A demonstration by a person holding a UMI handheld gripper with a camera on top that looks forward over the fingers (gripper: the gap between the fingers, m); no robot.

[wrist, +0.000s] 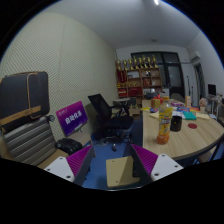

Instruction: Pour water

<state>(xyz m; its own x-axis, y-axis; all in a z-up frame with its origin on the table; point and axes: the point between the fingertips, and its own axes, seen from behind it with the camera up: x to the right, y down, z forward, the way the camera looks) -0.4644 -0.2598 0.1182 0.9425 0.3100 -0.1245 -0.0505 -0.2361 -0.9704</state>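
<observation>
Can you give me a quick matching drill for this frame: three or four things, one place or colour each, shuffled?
Things:
1. bottle
2. office chair
3. purple sign
4. shelf

Descriptions:
A. against the far wall
B. black, on the floor beyond the fingers
C. upright on the table, amber contents
D. white lettering, beside the chair

Pairs: 1-C, 2-B, 3-D, 4-A

The gripper is open, holding nothing.

I see surface (190, 135) ahead-right of tool (113, 163); bottle (165, 123) upright on its near edge, cup (177, 123) just right. Office chair (105, 116) ahead centre. Sign (72, 117) left. Shelf (140, 75) at back wall.
</observation>
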